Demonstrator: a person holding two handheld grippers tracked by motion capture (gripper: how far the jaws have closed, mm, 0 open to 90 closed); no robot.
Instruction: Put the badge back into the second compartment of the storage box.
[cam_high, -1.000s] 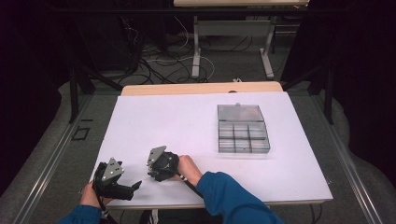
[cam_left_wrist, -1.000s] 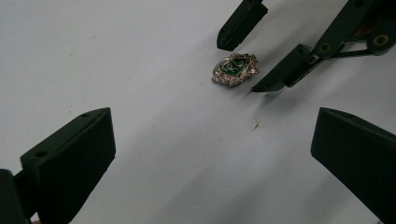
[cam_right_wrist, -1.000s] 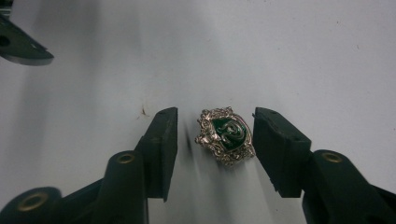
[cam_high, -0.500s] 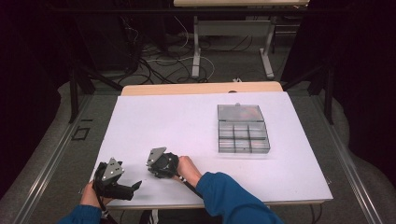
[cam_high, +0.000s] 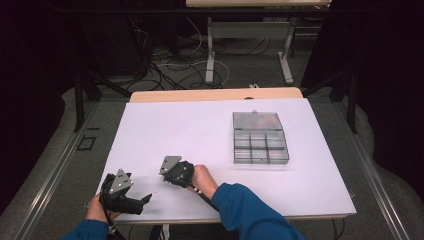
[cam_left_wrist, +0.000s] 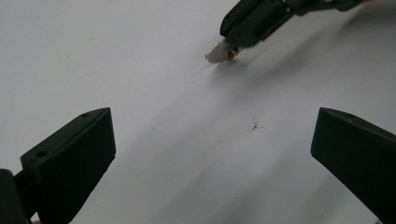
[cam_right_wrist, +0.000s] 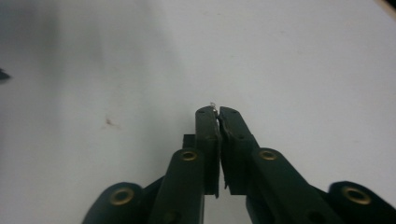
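My right gripper (cam_right_wrist: 217, 112) is shut, and a tiny white part (cam_right_wrist: 213, 104) pokes out at its tips. In the left gripper view the same right gripper (cam_left_wrist: 233, 39) comes down from the top with the small white part (cam_left_wrist: 218, 53), which has an orange-brown spot, touching or just above the white table. My left gripper (cam_left_wrist: 213, 126) is wide open with bare table between its jaws. In the high view the left gripper (cam_high: 142, 200) is near the front left edge and the right gripper (cam_high: 167, 179) is just to its right.
A clear plastic box (cam_high: 260, 145) with several compartments and its lid folded back lies at the right of the white table (cam_high: 190, 130). A small brown speck (cam_left_wrist: 254, 126) marks the surface between the grippers. Beyond the table's far edge are desk legs and cables.
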